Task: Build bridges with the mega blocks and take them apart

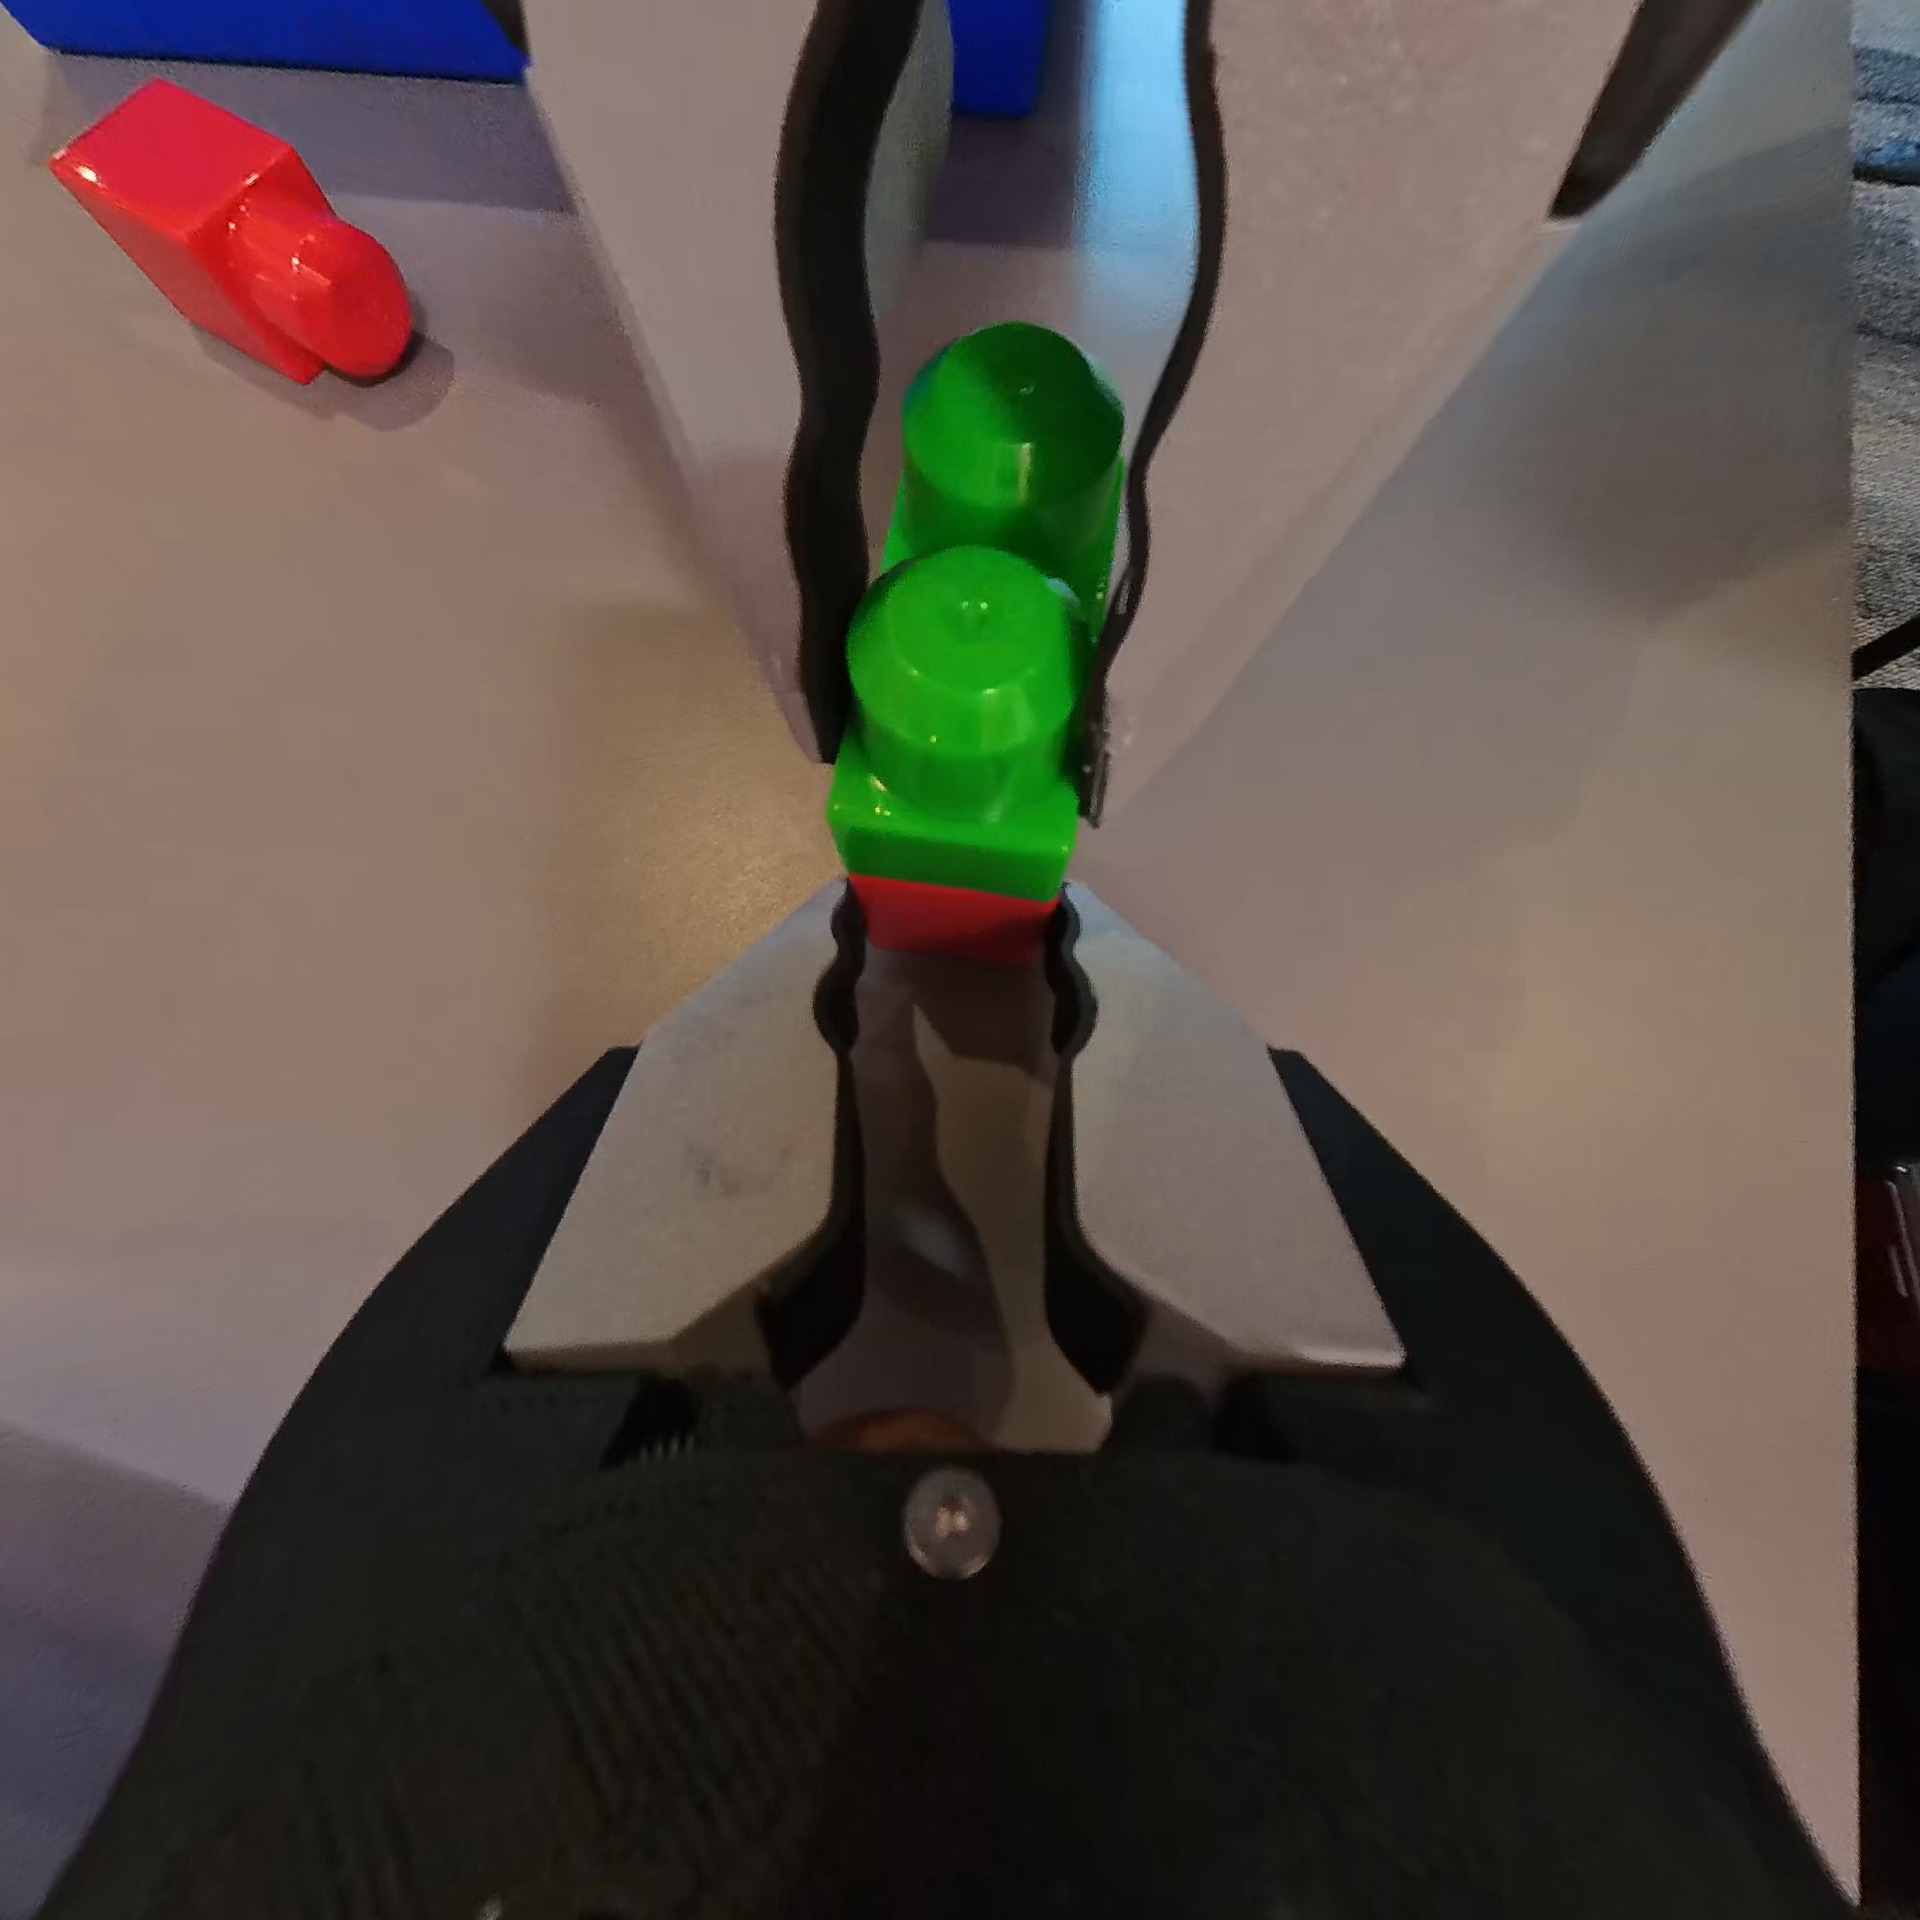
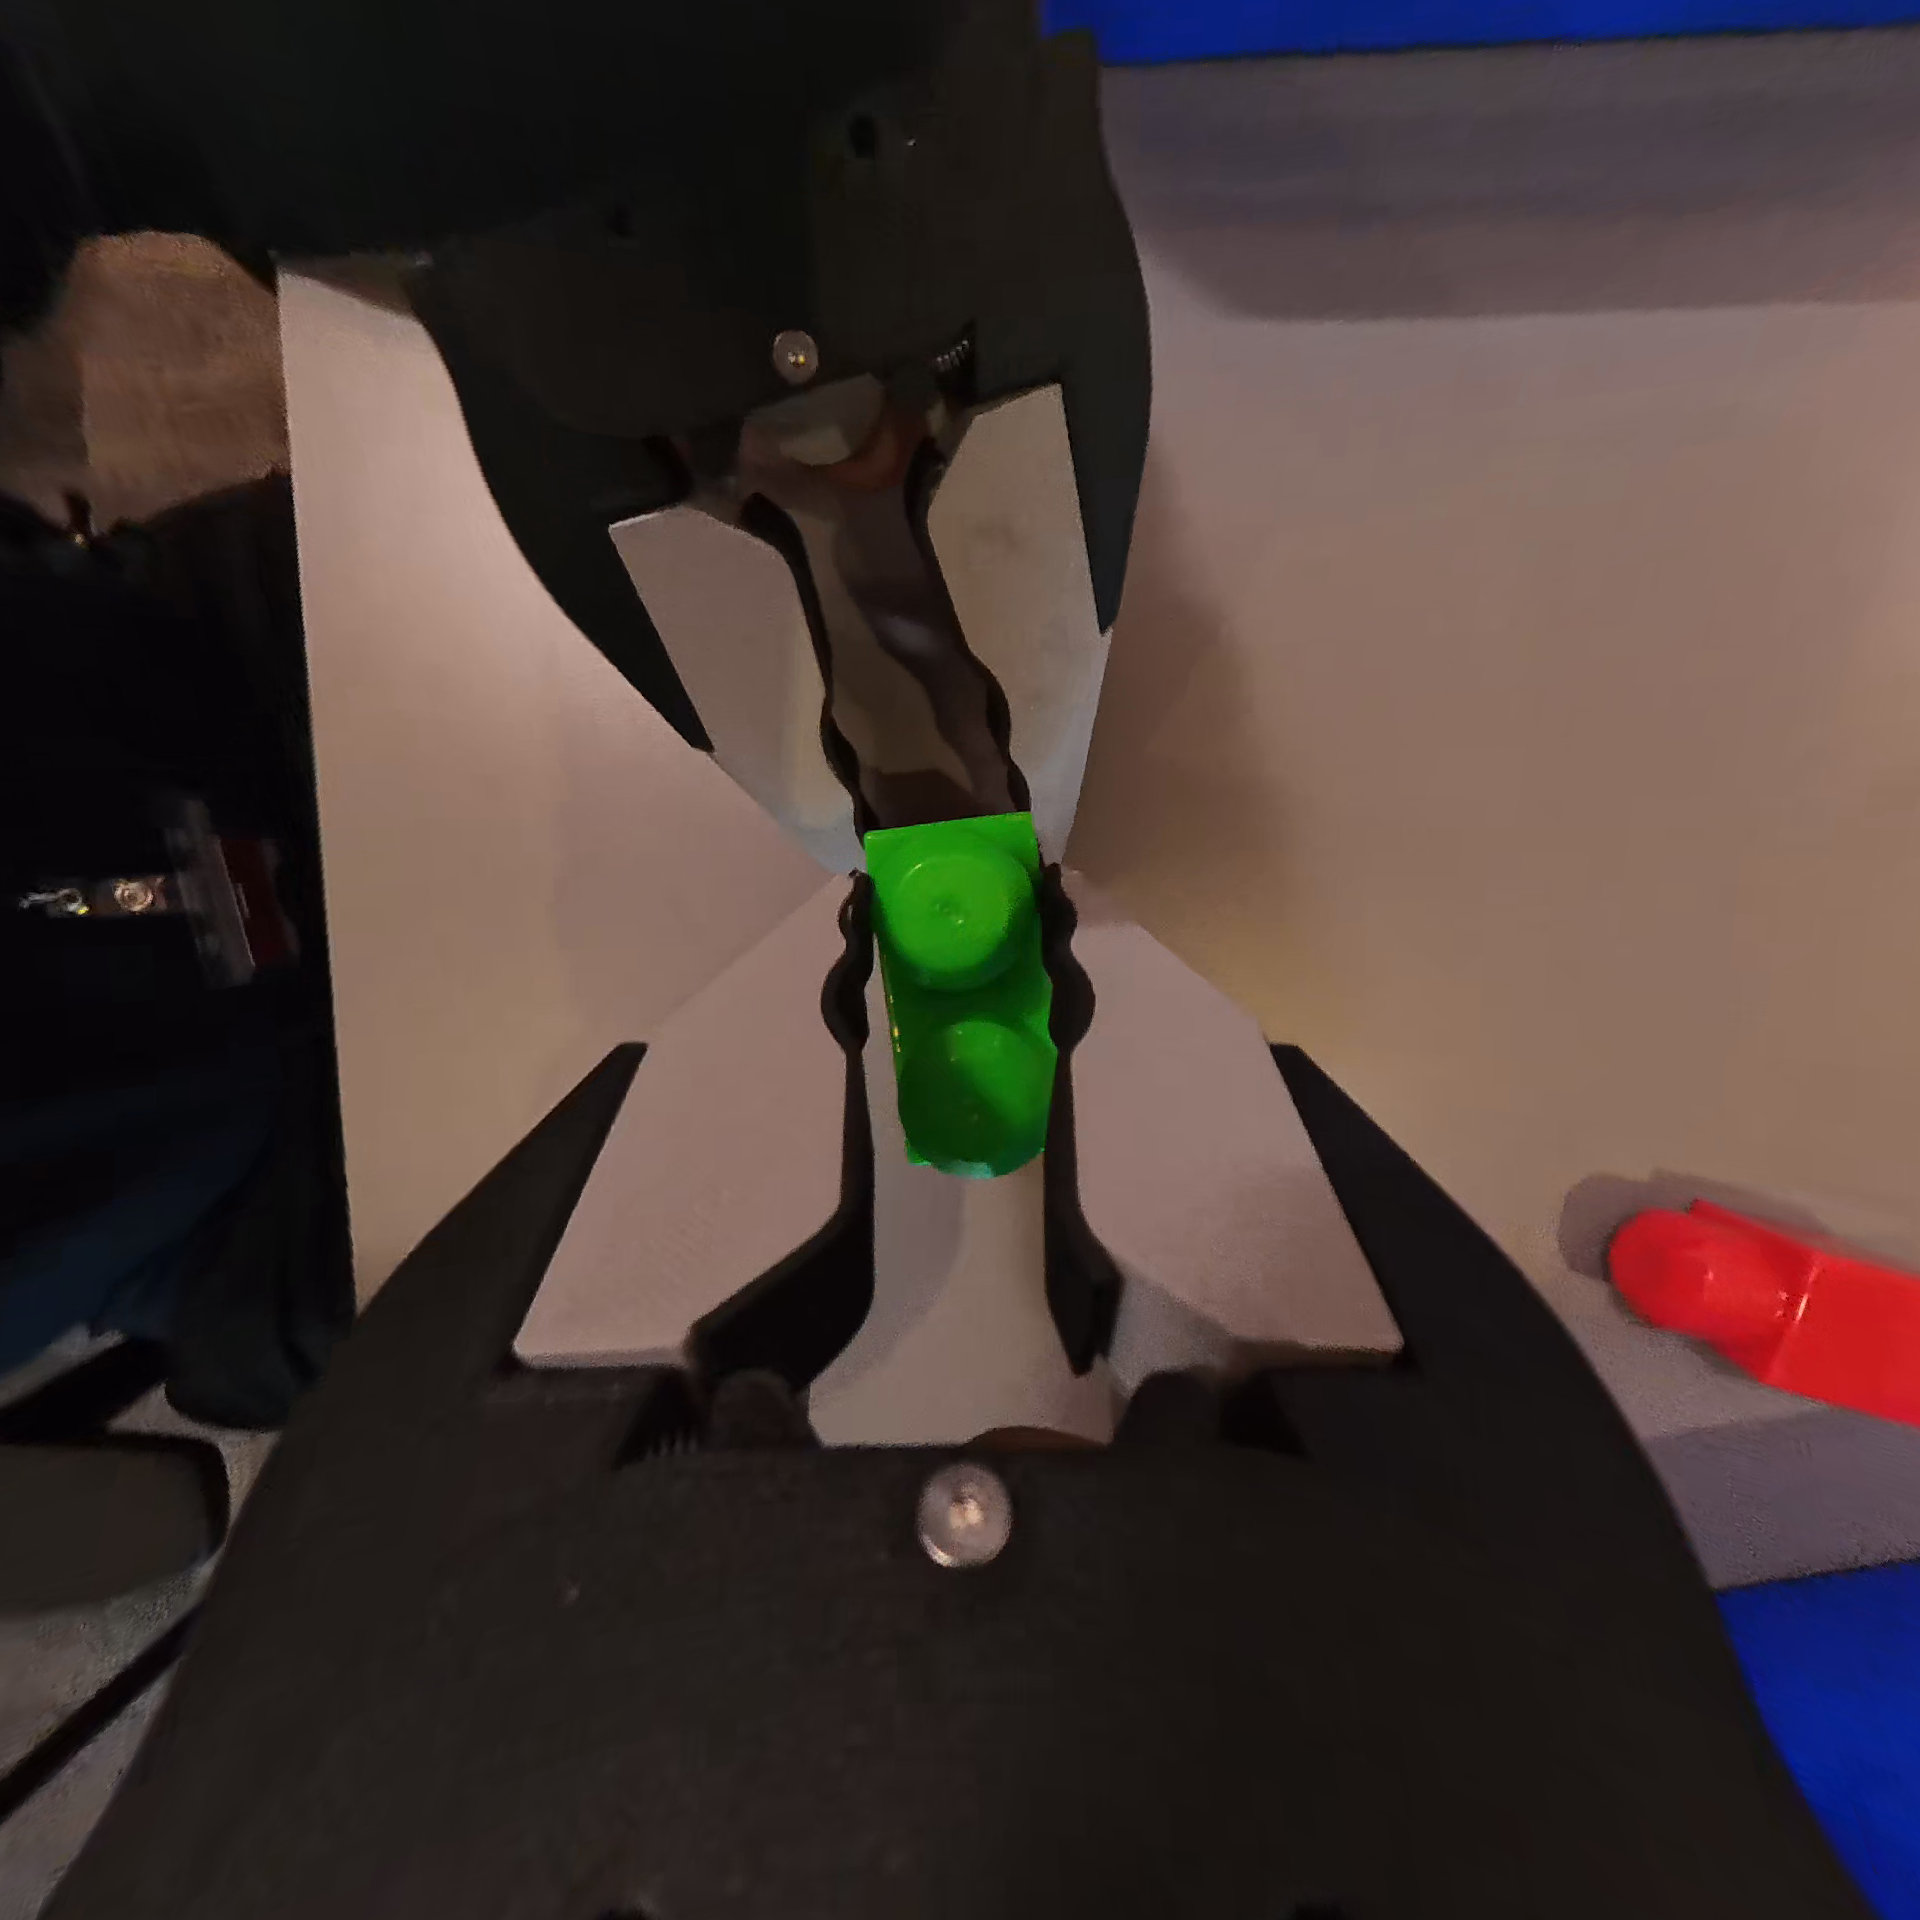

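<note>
While the left wrist view looks down along its own tongs, which reach up from the bottom of the frame, their two wavy black pads press on either side of a small red block at centre frame. A green two-stud block sits directly on top of that red one, its studs pointing toward the camera. From the top of the frame the other tongs come down in the opposite direction, fingers on either flank of the green block, so the two tools meet tip to tip over the stacked pair. A loose red block lies on its side on the pale worktop at upper left, and blue blocks show along the top edge.

Seen from the right wrist view, the right tongs rise from the bottom of the frame, partly closed, with both pads tight against the long sides of the green two-stud block at centre. The left tongs hang down from the upper middle, slightly angled, their tips meeting the far end of the green block; what they grip is hidden behind it here. A red block lies at right on the worktop, with blue pieces at lower right and along the top edge.
</note>
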